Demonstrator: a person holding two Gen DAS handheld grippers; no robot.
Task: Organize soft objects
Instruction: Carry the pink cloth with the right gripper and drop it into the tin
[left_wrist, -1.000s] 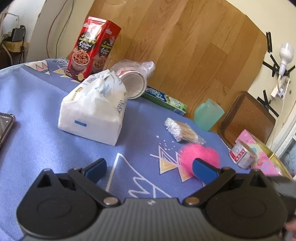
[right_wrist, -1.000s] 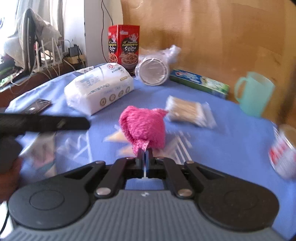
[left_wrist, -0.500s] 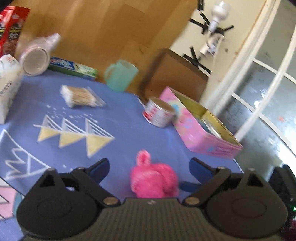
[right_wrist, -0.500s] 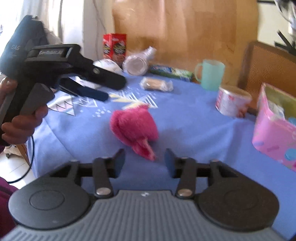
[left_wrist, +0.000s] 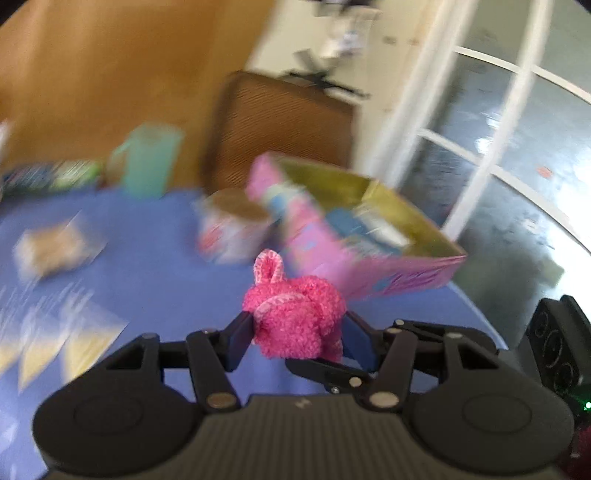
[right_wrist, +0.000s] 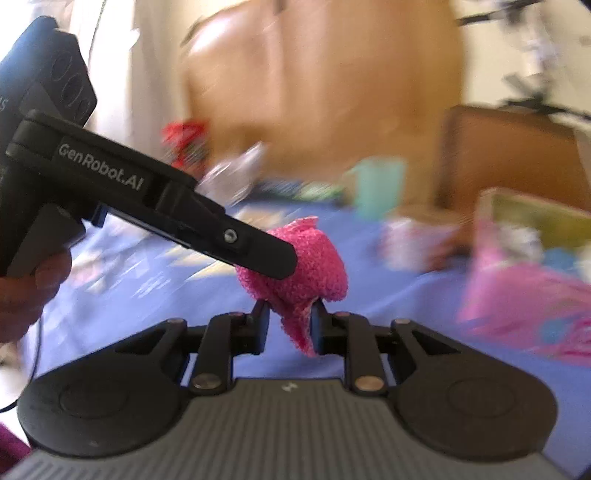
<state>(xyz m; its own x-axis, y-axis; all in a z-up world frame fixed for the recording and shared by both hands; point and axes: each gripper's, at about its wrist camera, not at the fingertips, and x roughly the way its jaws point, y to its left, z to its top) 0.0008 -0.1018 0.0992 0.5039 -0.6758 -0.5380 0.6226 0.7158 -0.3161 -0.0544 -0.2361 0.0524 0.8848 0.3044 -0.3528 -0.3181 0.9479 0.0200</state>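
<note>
A fluffy pink sock (left_wrist: 295, 317) hangs just above the blue tablecloth (left_wrist: 155, 280). My left gripper (left_wrist: 295, 332) is shut on its bunched body, one pad on each side. In the right wrist view the sock (right_wrist: 317, 266) shows behind the left gripper's finger (right_wrist: 258, 251), which reaches in from the left. The right gripper (right_wrist: 290, 321) is closing, with the sock's thin tail between its jaws. The tail lies against the right pad, with a small gap at the left one. A finger (left_wrist: 325, 369) of the right gripper shows under the sock in the left wrist view.
An open pink box (left_wrist: 369, 273) with gold inner walls stands just behind the sock, at the table's right edge. Beside it are a tin can (left_wrist: 229, 236), a teal mug (left_wrist: 147, 166), a packet of cotton swabs (left_wrist: 51, 247) and a brown chair back (left_wrist: 280, 122). A hand (right_wrist: 26, 295) holds the left gripper.
The left gripper swung right toward the pink box and closed on the sock. The right gripper let go of the sock's tail, opened wide, then narrowed around it again.
</note>
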